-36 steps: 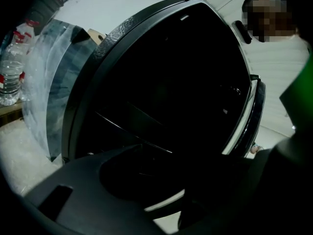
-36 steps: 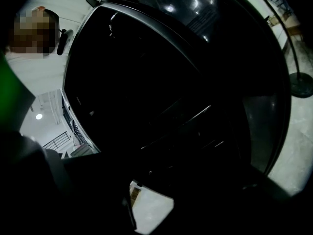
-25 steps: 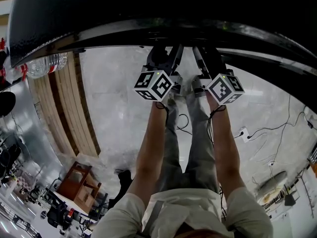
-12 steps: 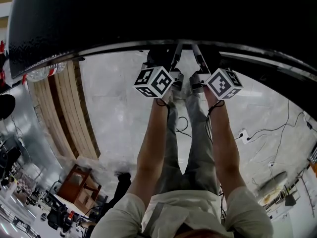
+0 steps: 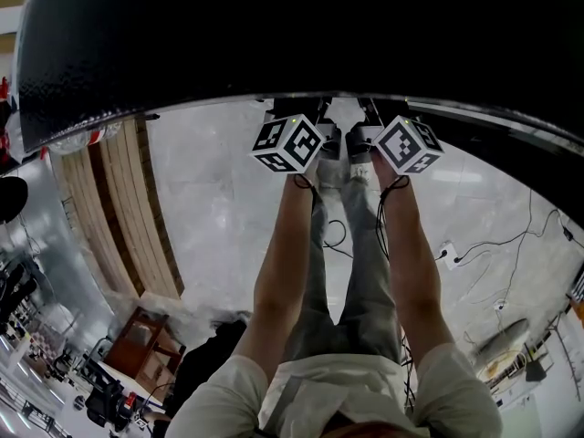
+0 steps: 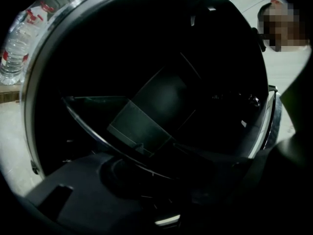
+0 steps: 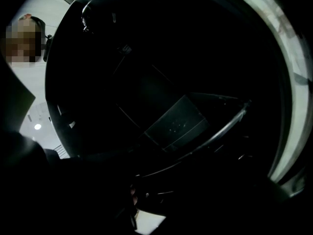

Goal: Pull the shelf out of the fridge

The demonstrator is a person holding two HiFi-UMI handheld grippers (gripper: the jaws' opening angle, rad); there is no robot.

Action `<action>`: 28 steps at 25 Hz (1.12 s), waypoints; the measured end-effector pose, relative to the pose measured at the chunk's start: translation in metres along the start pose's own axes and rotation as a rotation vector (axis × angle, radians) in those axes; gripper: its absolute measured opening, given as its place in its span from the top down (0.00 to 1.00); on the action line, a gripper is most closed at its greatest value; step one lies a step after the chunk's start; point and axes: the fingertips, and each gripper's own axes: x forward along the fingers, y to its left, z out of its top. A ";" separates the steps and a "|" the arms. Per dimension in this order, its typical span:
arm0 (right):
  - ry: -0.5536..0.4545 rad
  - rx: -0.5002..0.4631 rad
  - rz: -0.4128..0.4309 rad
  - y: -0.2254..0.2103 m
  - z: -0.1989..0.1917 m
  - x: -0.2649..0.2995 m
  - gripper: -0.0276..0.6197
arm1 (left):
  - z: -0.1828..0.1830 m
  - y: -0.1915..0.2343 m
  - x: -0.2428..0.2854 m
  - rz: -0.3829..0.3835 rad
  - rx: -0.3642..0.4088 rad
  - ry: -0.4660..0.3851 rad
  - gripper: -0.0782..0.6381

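The fridge [image 5: 274, 35] fills the top of the head view as a black mass. Both grippers reach into it side by side; only their marker cubes show, left cube [image 5: 287, 144] and right cube [image 5: 408, 144], and the jaws are hidden under the fridge's edge. Inside the dark fridge lies the glass shelf [image 6: 146, 116], whose front edge crosses just ahead of my left gripper [image 6: 161, 180]. The same shelf [image 7: 176, 124] runs its edge across my right gripper [image 7: 146, 180]. Both pairs of jaws are closing with the shelf's edge at them; it is too dark to see whether the pads touch.
A water bottle [image 6: 17, 43] stands outside the fridge at the left. Wooden planks [image 5: 128, 208] lean at the left of the marble floor, with a wooden stool [image 5: 137, 336] below them. Cables [image 5: 474, 245] trail across the floor at the right.
Both grippers have moved forward into the fridge; their arms and jaws, visible one second ago, are now hidden under its edge.
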 end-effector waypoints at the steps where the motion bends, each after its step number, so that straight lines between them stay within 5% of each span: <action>1: -0.003 -0.001 0.000 0.000 0.001 0.001 0.66 | 0.001 0.000 0.001 -0.004 -0.001 -0.003 0.62; 9: -0.060 0.023 0.054 0.006 0.006 0.001 0.75 | 0.007 -0.001 0.000 -0.047 -0.025 -0.031 0.68; 28: -0.086 -0.033 0.095 0.016 -0.006 -0.020 0.75 | 0.000 -0.006 -0.023 -0.089 0.024 -0.032 0.68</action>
